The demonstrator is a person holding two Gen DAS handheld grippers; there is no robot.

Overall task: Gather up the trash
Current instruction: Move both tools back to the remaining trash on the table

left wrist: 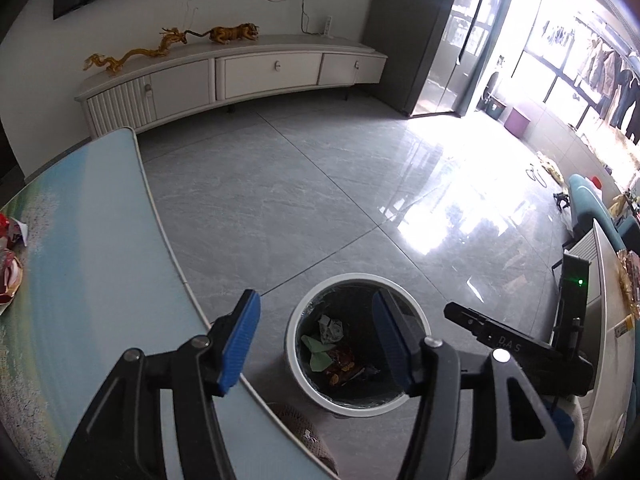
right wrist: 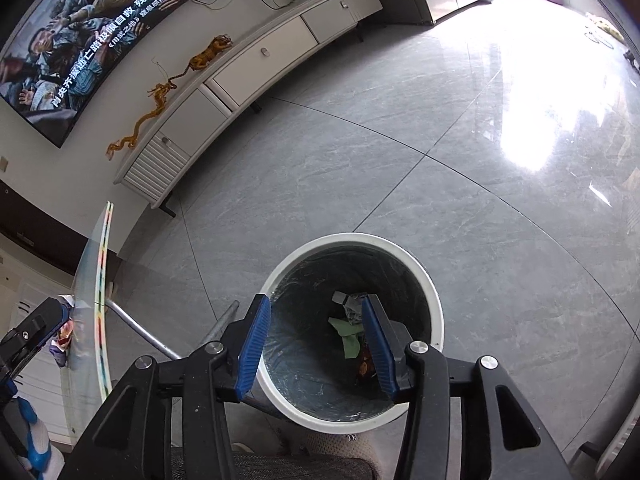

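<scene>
A white round trash bin (left wrist: 294,320) with a dark liner stands on the floor; it also shows in the right wrist view (right wrist: 434,304). Inside lie crumpled paper, green scraps (left wrist: 318,350) and a dark wrapper (right wrist: 364,364). My left gripper (left wrist: 316,336) is open and empty, above the bin's edge beside the table. My right gripper (right wrist: 316,344) is open and empty, directly over the bin; its body shows in the left wrist view (left wrist: 516,350). Red and white wrappers (left wrist: 10,264) lie on the table at the far left.
A pale blue table (left wrist: 88,248) runs along the left, its edge close to the bin. A white TV cabinet (left wrist: 240,76) with gold figurines stands against the far wall. Grey tiled floor (left wrist: 320,200) lies beyond. A white unit (left wrist: 608,320) stands at the right.
</scene>
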